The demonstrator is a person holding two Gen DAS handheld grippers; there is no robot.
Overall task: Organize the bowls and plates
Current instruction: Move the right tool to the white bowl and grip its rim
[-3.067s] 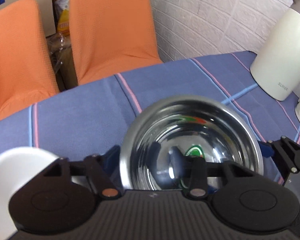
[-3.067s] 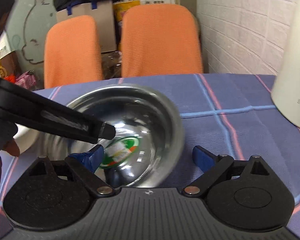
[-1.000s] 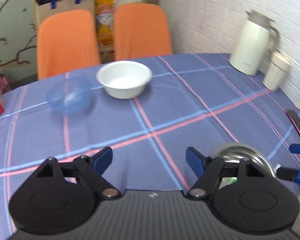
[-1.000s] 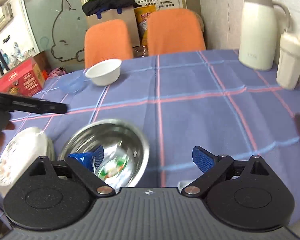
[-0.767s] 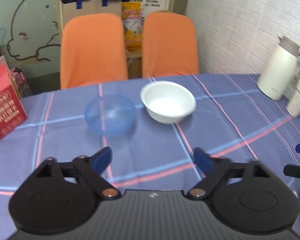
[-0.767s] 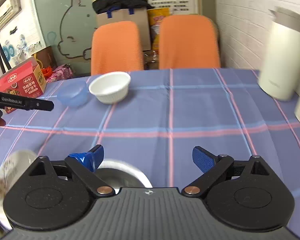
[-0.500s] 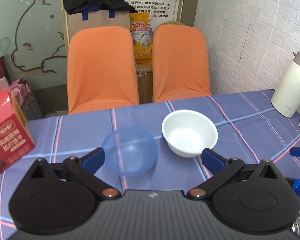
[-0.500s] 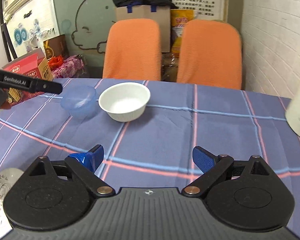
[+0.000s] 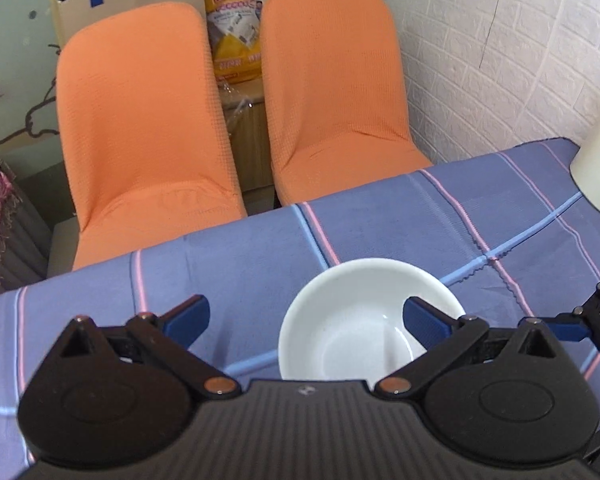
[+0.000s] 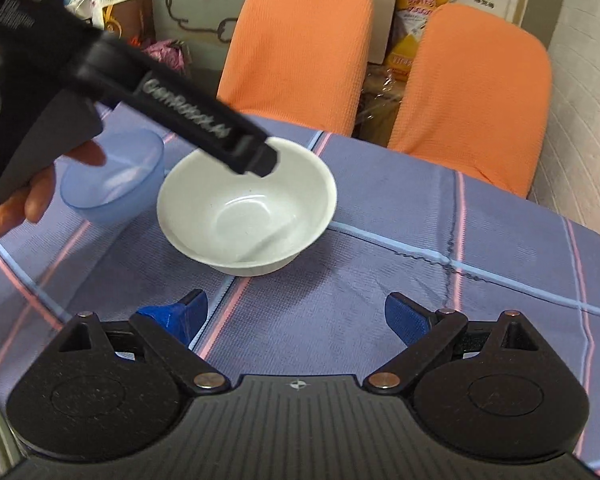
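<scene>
- Both grippers are now closing in on the far bowls, having left the steel bowl they were handling a few seconds ago, which is no longer in view.
- Furthest left in the right wrist view, the blue bowl (image 10: 112, 184) is sitting upright on the checked tablecloth (image 10: 380, 240), just beside the white bowl (image 10: 247, 206), probably waiting its turn.
- The left gripper (image 9: 304, 320) is hanging above the white bowl, fingers spread wide and holding nothing; its right pad (image 9: 422, 322) is sitting over the bowl's hollow, seemingly lining up to pinch the rim.
- The right gripper (image 10: 296, 314) is hovering short of the bowl, jaws released and empty, likely standing by.
</scene>
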